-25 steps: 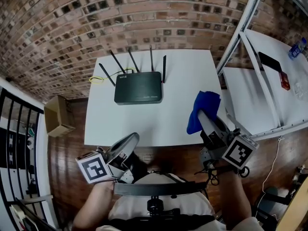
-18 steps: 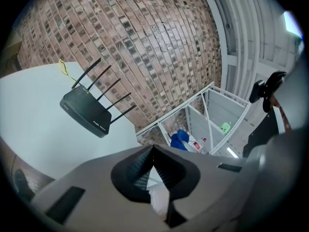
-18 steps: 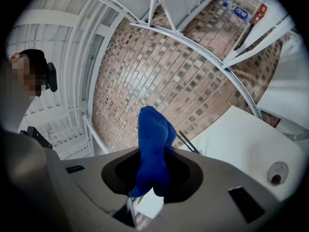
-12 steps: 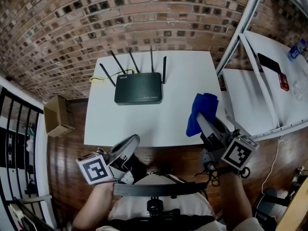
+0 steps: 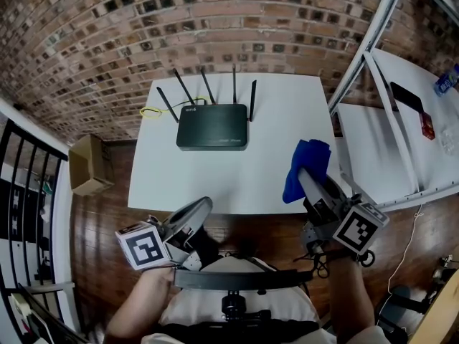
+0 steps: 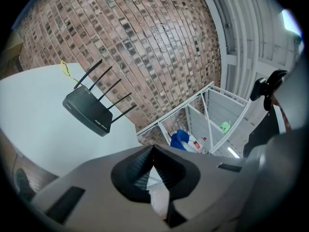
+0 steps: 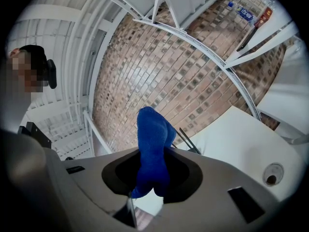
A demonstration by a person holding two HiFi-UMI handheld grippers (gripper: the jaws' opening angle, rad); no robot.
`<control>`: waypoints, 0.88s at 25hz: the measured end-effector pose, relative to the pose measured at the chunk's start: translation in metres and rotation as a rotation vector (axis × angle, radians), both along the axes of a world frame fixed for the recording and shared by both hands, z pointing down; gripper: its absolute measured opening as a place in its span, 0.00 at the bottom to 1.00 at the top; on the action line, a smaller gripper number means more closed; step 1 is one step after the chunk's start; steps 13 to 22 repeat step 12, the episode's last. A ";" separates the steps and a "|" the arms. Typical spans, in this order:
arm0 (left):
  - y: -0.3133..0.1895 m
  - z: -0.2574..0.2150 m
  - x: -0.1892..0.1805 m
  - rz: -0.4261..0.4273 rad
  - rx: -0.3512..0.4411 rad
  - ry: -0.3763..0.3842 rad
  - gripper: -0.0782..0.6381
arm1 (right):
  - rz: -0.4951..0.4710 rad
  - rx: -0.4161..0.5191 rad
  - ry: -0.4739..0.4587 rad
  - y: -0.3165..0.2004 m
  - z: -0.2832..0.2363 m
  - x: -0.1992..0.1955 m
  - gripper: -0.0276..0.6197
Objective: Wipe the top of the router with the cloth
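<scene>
A black router [image 5: 212, 126] with several antennas lies at the back of the white table [image 5: 272, 163]; the left gripper view also shows the router [image 6: 89, 112]. My right gripper [image 5: 310, 180] hovers over the table's front right corner, shut on a blue cloth [image 5: 307, 165] that sticks up from its jaws. In the right gripper view the cloth [image 7: 153, 149] fills the gap between the jaws. My left gripper [image 5: 199, 209] hangs in front of the table's near edge, well short of the router, its jaws closed on nothing [image 6: 152, 148].
A yellow cable [image 5: 152, 111] runs behind the router. A cardboard box [image 5: 90, 174] sits on the wooden floor at the left. A white metal shelf frame [image 5: 373, 49] and a second white surface [image 5: 387, 149] with small items stand to the right. A brick wall [image 5: 143, 27] backs the table.
The head view has shifted a little, so the table and router sit slightly right of before. Both grippers stay in about the same places, and the cloth is still held.
</scene>
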State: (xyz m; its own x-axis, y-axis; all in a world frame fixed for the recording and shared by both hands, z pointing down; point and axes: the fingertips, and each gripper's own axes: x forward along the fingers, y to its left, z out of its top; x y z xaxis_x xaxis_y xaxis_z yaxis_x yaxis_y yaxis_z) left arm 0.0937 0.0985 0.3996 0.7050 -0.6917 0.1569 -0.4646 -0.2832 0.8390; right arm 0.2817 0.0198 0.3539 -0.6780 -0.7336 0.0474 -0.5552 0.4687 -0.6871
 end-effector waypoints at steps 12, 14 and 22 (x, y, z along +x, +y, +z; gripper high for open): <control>0.007 0.009 -0.009 -0.027 -0.006 -0.020 0.11 | 0.012 -0.002 0.022 0.005 0.007 0.006 0.23; 0.007 0.009 -0.009 -0.027 -0.006 -0.020 0.11 | 0.012 -0.002 0.022 0.005 0.007 0.006 0.23; 0.007 0.009 -0.009 -0.027 -0.006 -0.020 0.11 | 0.012 -0.002 0.022 0.005 0.007 0.006 0.23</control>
